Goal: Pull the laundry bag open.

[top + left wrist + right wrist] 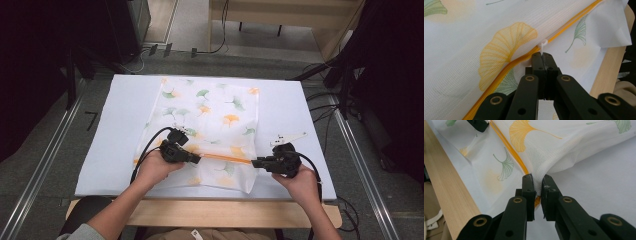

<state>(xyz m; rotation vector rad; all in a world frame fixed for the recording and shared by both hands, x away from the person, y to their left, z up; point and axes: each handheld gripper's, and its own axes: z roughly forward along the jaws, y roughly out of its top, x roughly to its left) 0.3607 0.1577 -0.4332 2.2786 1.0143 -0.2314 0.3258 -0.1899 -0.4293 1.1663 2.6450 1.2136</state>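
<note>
While clamping the zipper pull (543, 45) leftward and pinching the mesh bag (541, 173) edge rightward, mid-zipping, needs a steady pull along the orange zipper (225, 158).

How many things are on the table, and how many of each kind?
White mesh bag printed with green and yellow ginkgo leaves, with an orange zipper: 1
White sheet covering the wooden table: 1
Black two-jaw grippers, left and right, one in each hand: 2
Total: 4
</note>
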